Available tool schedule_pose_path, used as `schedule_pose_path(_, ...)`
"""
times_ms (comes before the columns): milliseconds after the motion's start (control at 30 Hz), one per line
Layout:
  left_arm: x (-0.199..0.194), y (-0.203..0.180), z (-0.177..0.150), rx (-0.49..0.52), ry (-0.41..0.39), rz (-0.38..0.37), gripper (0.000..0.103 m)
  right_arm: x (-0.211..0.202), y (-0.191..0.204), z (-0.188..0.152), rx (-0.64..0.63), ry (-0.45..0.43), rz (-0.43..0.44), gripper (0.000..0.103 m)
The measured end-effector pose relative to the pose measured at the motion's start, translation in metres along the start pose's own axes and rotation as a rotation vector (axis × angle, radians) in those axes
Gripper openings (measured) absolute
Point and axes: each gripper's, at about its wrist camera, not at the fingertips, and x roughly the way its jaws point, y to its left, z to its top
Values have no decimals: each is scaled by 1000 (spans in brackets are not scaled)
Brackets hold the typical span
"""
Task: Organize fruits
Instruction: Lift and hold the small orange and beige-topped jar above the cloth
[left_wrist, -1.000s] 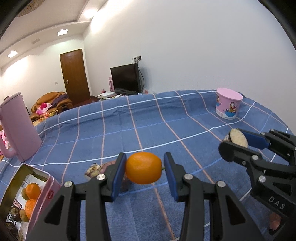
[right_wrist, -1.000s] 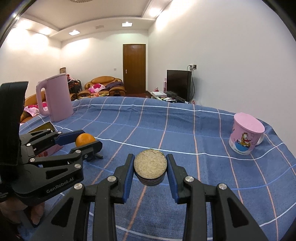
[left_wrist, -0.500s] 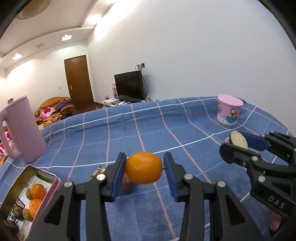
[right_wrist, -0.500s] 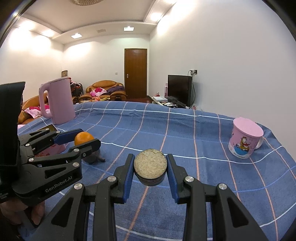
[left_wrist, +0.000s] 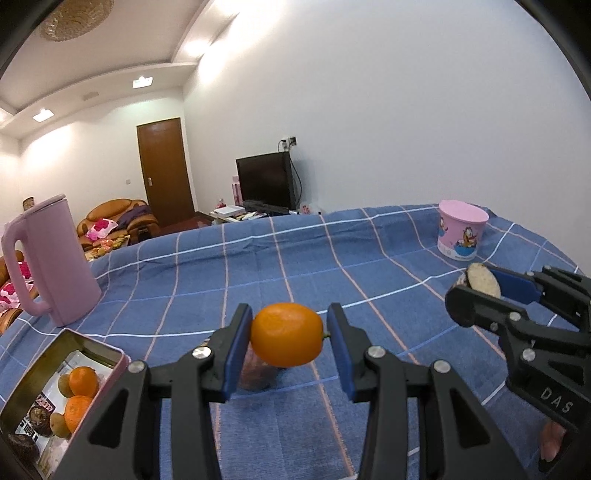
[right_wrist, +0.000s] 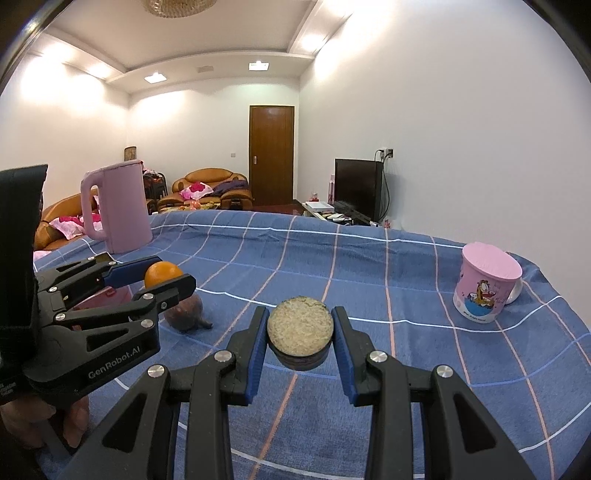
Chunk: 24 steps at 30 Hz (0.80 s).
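A blue checked cloth (left_wrist: 369, 258) covers the desk in a white-walled living room with a brown door and a television. The left gripper (left_wrist: 288, 341) has its jaws closed on an orange (left_wrist: 286, 334), held above the cloth; the right gripper (right_wrist: 301, 338) has its jaws closed on a round, rough-faced disc-shaped fruit (right_wrist: 301, 326), likewise lifted. Compared with one second ago, both grips are unchanged, while the left view has swung so that the pink kettle (left_wrist: 51, 262) stands farther in and more of the open tin (left_wrist: 48, 358) shows. The tin, at lower left, holds two oranges (left_wrist: 83, 380) and brownish fruits. A dark reddish fruit (right_wrist: 184, 314) lies on the cloth beneath the left gripper; only the right view shows it clearly, since the orange hides most of it in the left view. A pink cartoon cup (right_wrist: 485, 288) stands well apart, at the right.
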Motion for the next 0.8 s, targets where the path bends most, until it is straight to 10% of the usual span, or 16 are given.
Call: schedule_pose_path(800,-15,3,-2,-2,-63,34,44,-11,1,0,-7,-53,17,36)
